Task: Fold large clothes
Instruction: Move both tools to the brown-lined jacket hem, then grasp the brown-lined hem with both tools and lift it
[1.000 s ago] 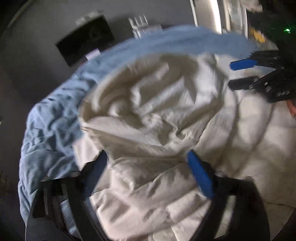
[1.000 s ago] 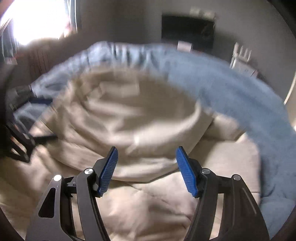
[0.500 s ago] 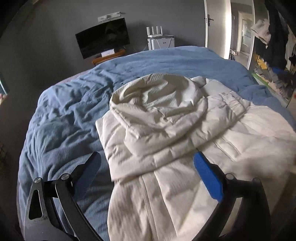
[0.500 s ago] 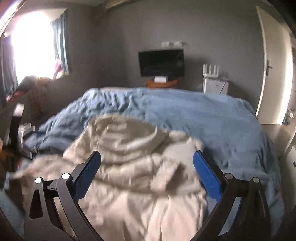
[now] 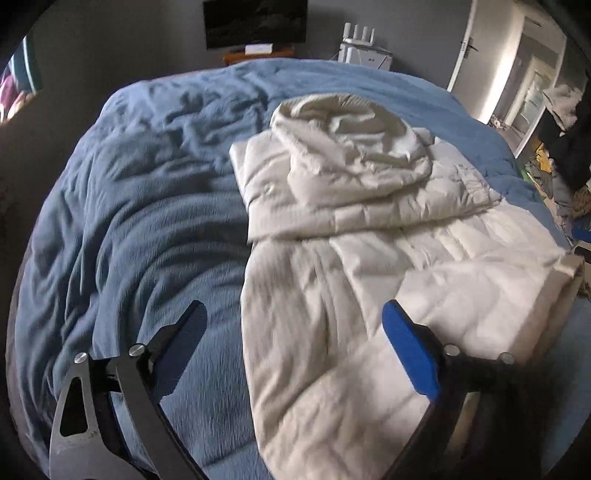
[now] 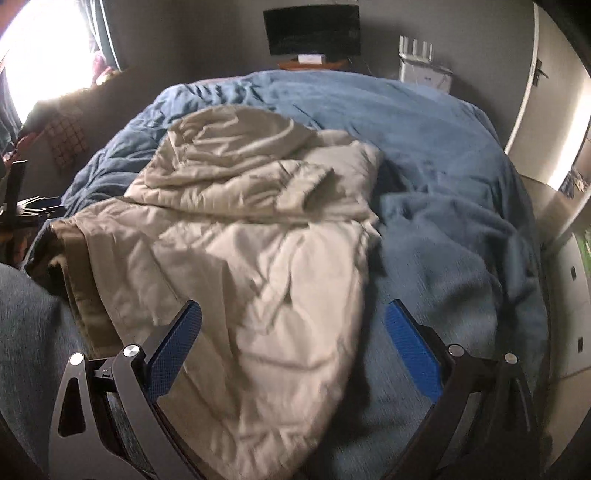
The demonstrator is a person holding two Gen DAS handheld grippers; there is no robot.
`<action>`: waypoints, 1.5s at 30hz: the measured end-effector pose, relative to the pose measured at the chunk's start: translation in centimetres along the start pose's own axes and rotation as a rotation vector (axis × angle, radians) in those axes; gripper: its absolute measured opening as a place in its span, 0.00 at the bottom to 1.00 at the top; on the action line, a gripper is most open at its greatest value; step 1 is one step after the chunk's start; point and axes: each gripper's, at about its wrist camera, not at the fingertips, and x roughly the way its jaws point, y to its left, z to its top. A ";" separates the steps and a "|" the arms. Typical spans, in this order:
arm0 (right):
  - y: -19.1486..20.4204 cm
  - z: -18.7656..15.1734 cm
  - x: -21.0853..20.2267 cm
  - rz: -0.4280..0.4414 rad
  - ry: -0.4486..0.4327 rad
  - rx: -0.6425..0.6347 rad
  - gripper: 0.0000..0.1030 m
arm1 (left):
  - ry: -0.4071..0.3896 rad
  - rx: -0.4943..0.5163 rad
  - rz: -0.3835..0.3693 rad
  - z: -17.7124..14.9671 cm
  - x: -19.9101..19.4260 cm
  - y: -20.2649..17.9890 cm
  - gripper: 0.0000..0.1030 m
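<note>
A large cream padded coat [image 5: 369, 236] lies on a blue blanket [image 5: 140, 206] that covers the bed. Its hood and upper part are folded down over the body. My left gripper [image 5: 291, 332] is open and empty, held above the coat's near left edge. In the right wrist view the same coat [image 6: 236, 236] lies left of centre on the blue blanket [image 6: 443, 192]. My right gripper [image 6: 291, 332] is open and empty above the coat's near right edge. The left gripper [image 6: 33, 210] shows dimly at the far left of that view.
A dark TV [image 5: 255, 22] and a white router [image 5: 358, 37] stand against the grey far wall. A doorway [image 5: 524, 74] and piled clothes [image 5: 561, 147] are at the right. A bright window [image 6: 40, 51] is at the left.
Both grippers have let go of the coat and pulled back and up from it. The coat's upper part now lies folded down on the body.
</note>
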 end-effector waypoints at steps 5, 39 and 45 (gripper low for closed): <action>-1.6 -1.3 0.7 -0.024 0.074 0.083 0.68 | 0.058 -0.030 0.009 -2.6 0.0 0.5 0.67; -2.7 -7.3 0.1 0.295 0.256 0.451 0.31 | 0.188 -0.243 -0.315 -8.3 -1.7 2.8 0.47; -0.1 -3.3 -2.9 0.172 0.079 0.208 0.12 | 0.099 -0.144 -0.272 -6.5 -3.6 2.1 0.09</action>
